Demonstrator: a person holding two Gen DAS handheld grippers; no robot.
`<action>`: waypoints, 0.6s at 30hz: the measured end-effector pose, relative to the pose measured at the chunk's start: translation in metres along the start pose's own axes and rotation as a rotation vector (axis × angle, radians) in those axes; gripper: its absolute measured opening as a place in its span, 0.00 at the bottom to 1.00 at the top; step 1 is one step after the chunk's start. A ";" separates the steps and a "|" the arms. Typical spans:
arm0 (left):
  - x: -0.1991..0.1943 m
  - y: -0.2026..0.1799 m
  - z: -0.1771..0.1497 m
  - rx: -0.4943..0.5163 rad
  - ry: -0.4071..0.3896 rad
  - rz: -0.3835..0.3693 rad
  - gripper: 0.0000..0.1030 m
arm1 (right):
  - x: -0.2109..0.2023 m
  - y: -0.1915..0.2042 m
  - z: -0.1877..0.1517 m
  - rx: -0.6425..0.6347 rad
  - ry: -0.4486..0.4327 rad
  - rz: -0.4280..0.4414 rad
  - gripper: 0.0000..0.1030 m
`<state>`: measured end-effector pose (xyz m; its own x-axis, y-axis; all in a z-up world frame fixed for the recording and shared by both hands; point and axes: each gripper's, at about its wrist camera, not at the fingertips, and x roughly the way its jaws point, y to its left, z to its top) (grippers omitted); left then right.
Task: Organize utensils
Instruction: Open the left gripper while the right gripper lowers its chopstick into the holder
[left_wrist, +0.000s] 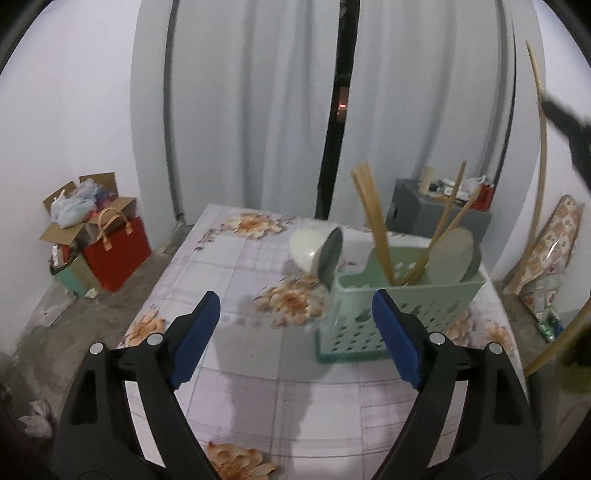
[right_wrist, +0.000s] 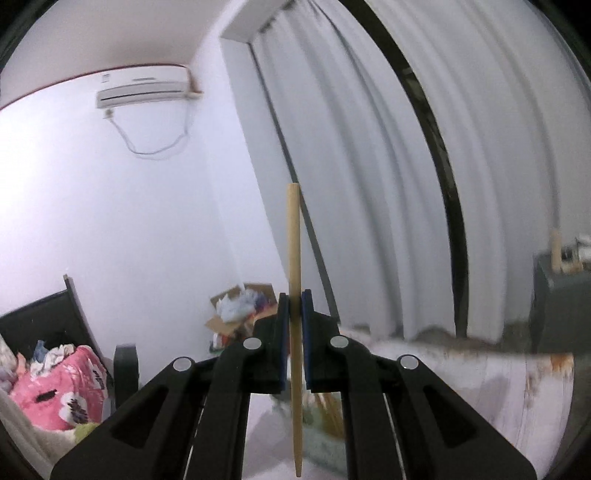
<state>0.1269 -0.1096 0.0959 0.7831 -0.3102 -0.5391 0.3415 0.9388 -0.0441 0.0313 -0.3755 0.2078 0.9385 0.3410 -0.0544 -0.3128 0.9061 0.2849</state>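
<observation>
Right claw (right_wrist: 294, 325) is clamped on one chopstick (right_wrist: 294, 258), centre of the right wrist frame, stick upright with its blunt end up and its tip below the pads. We're carrying it high; the caddy (right_wrist: 321, 439) shows only as a blur low centre under the claw. Left claw (left_wrist: 295, 332) hangs wide open, holding nothing, low centre of its frame over the counter (left_wrist: 236, 258). Caddy (left_wrist: 399, 306) sits just right of centre there, already holding chopsticks (left_wrist: 373, 225) and a spoon (left_wrist: 448, 254); a bowl (left_wrist: 314, 251) lies tipped against its upper-left side. Our read: stick is light, stiff, smooth and round, so it can pivot or slide in the pads. We'd grip mid-shaft, firm, and drop it in tip down. Caddy looks light; may tip if nudged.
</observation>
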 end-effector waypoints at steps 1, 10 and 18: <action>0.000 0.001 -0.002 0.006 0.005 0.007 0.80 | 0.006 0.001 0.003 -0.014 -0.014 0.005 0.07; 0.003 -0.002 -0.012 0.042 0.020 0.005 0.81 | 0.068 0.002 -0.016 -0.141 0.019 -0.077 0.07; 0.032 0.002 -0.029 0.005 0.059 -0.119 0.82 | 0.080 -0.022 -0.067 -0.109 0.240 -0.132 0.25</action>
<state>0.1376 -0.1134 0.0539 0.7052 -0.4097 -0.5786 0.4325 0.8953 -0.1068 0.1032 -0.3519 0.1331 0.9147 0.2558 -0.3128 -0.2160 0.9638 0.1565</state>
